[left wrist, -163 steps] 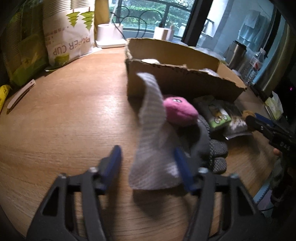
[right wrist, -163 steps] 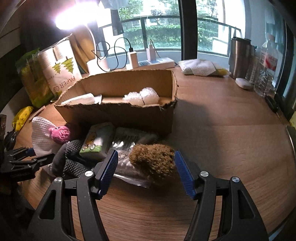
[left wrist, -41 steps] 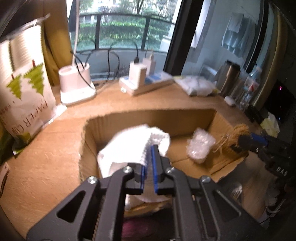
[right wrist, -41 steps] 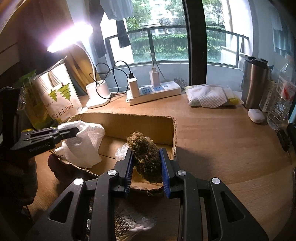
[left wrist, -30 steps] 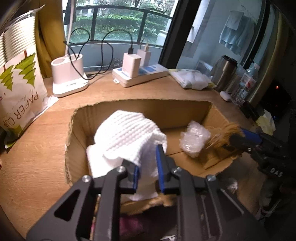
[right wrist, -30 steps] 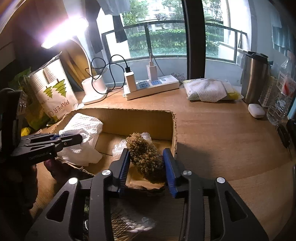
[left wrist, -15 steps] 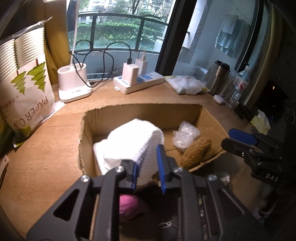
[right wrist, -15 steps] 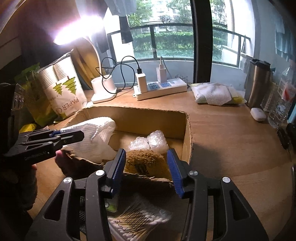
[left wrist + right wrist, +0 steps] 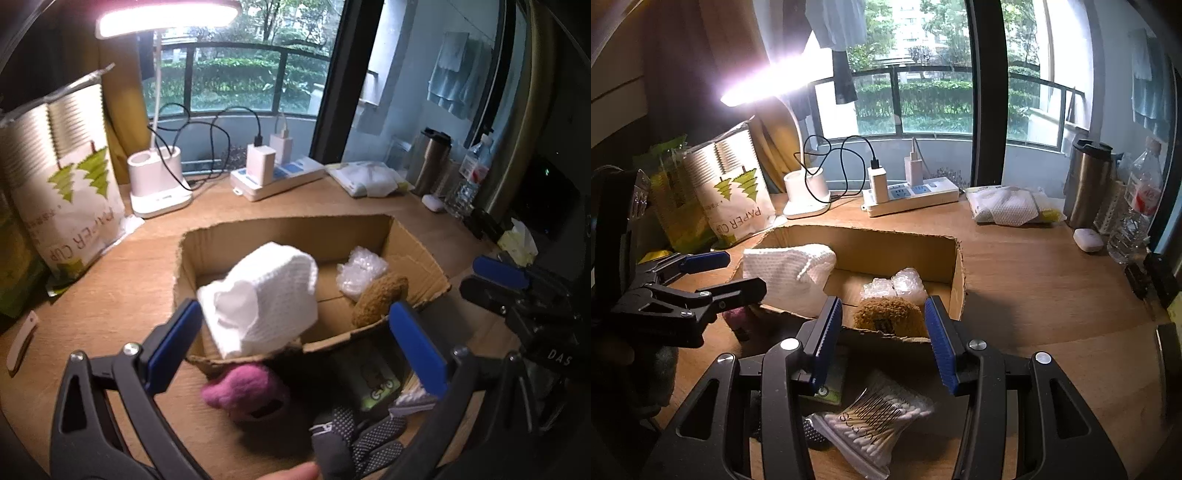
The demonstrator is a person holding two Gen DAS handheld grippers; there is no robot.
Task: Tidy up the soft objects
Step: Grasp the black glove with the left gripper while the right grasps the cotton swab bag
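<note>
An open cardboard box (image 9: pixel 413 240) (image 9: pixel 956 280) sits on the wooden table. Inside lie a white knitted cloth (image 9: pixel 266 299) (image 9: pixel 790 273), a brown fuzzy pad (image 9: pixel 380 299) (image 9: pixel 890 314) and a clear bubble-wrap wad (image 9: pixel 362 271) (image 9: pixel 894 284). My left gripper (image 9: pixel 295 343) is open above the box's near wall, the cloth free between its jaws. My right gripper (image 9: pixel 882 339) is open just short of the brown pad. In front of the box lie a pink plush (image 9: pixel 240 387), a grey dotted glove (image 9: pixel 354 443), a green packet (image 9: pixel 373 384) and a cotton-swab bag (image 9: pixel 875 417).
A paper-cup bag (image 9: pixel 62 184) (image 9: pixel 735 199) stands at the left. A white lamp base (image 9: pixel 159 184), a power strip (image 9: pixel 912 195), a wrapped cloth (image 9: pixel 1012 206), a steel flask (image 9: pixel 1086 184) and a bottle (image 9: pixel 1134 210) line the back by the window.
Both grippers carried their loads to the box and opened. The white cloth and the brown pad now lie inside it. Both grippers have pulled back toward the near side.
</note>
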